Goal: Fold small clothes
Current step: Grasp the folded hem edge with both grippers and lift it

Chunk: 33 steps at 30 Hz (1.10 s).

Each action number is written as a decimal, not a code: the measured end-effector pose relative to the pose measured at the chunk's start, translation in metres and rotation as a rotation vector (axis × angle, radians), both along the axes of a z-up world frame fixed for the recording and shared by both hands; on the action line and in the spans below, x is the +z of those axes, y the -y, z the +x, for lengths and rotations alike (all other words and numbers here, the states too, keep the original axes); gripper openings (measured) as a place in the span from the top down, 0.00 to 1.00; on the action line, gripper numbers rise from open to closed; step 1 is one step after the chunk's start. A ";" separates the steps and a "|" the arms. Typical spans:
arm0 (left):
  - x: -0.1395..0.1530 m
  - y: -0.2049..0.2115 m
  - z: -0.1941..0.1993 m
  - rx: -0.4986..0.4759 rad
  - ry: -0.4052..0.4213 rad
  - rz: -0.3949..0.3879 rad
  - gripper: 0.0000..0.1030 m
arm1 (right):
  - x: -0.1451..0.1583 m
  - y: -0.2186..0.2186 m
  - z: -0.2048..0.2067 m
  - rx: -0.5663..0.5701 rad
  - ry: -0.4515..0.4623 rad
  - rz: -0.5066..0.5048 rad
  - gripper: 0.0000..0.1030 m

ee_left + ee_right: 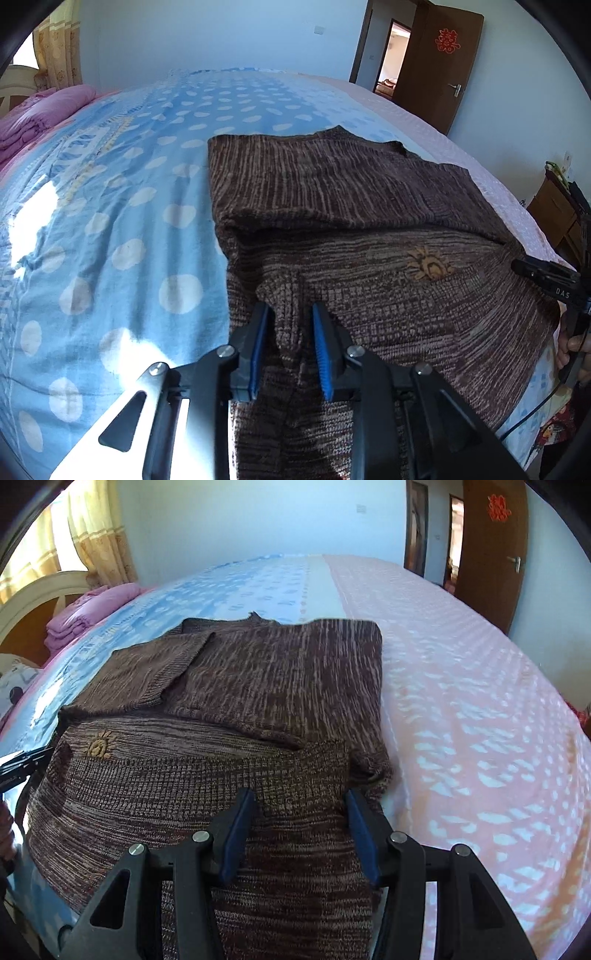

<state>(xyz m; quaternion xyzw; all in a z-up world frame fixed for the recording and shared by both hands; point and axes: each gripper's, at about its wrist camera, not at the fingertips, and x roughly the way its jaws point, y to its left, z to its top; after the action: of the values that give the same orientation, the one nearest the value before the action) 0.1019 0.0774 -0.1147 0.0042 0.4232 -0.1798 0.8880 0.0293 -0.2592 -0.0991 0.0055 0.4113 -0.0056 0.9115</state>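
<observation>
- A brown knitted sweater [369, 206] lies on a bed, partly folded, its sleeves laid across the body.
- A small tan sun-shaped motif [428, 264] shows on the sweater's front, near the fold.
- The left gripper [290, 314] has its blue-padded fingers pinched on a raised ridge of the sweater's near hem — the knit bunches up between the pads.
- The right gripper [301, 801] straddles the hem at the sweater's other near corner; cloth fills the gap between its fingers, which look closed on it.
- In the left view, the right gripper appears at the far right edge with part of a hand [574, 350] on it.
- The bedsheet [110, 221] is blue with pale dots on one side and pink on the other.
- A folded pink blanket [88, 609] sits by the headboard.
- A brown door [439, 62] stands open in the far wall.
</observation>
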 end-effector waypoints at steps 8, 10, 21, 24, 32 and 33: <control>0.023 -0.015 -0.016 0.030 0.057 -0.091 0.91 | 0.045 -0.015 -0.043 -0.003 0.141 -0.011 0.91; 0.032 -0.022 -0.017 0.050 0.076 -0.125 0.91 | 0.062 -0.015 -0.056 -0.012 0.195 0.008 0.91; 0.063 -0.020 0.006 0.104 0.132 -0.120 0.91 | 0.104 -0.027 -0.048 -0.026 0.319 -0.085 0.91; 0.069 -0.019 0.024 0.131 0.141 -0.102 0.91 | 0.111 -0.028 -0.030 -0.029 0.336 -0.110 0.91; 0.075 -0.012 0.085 0.190 0.140 -0.105 0.91 | 0.114 -0.018 0.047 -0.074 0.354 -0.166 0.91; 0.075 -0.010 0.092 0.194 0.144 -0.101 0.91 | 0.114 -0.015 0.058 -0.086 0.352 -0.162 0.91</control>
<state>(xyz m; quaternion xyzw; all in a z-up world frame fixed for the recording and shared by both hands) 0.1939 0.0877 -0.0393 -0.0687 0.3470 -0.1136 0.9284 0.0876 -0.2446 0.0146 -0.0496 0.2431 -0.0765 0.9657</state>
